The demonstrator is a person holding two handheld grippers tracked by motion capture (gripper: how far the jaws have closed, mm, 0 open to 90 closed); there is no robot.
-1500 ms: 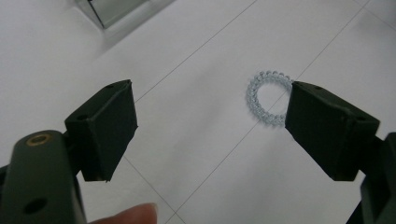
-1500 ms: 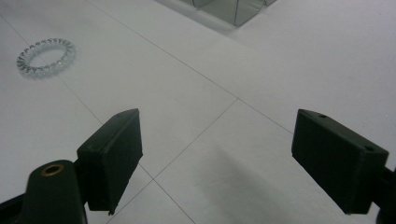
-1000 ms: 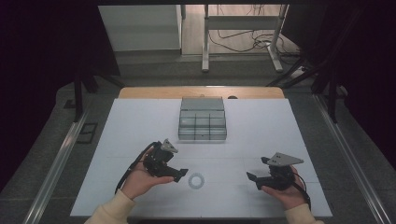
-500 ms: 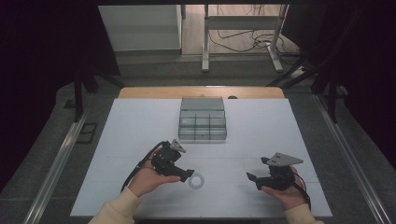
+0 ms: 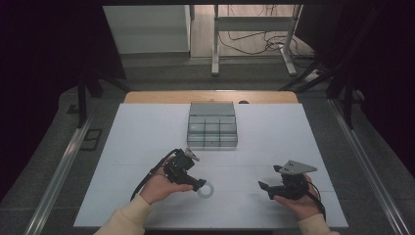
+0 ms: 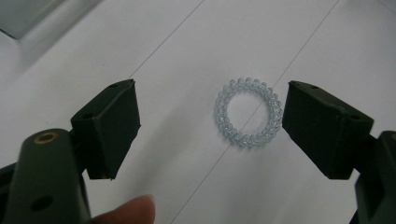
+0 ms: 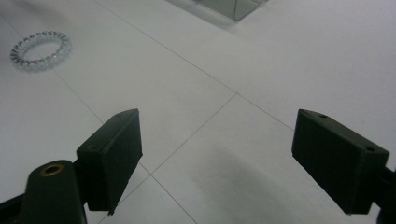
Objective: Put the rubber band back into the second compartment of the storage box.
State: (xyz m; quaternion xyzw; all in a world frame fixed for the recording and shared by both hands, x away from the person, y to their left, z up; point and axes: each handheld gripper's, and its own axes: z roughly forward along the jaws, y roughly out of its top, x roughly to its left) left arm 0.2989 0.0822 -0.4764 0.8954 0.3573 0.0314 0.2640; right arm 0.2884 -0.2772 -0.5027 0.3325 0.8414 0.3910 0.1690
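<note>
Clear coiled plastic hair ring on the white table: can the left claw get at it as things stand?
Probably yes. The clear coiled plastic hair ring lies flat between the left claw's open jaws, nearer the right one, with nothing on the white table blocking it.

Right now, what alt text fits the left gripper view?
A clear coiled hair tie lies flat on the white table between the open black jaws of the left gripper, nearer one jaw, touching neither.
</note>
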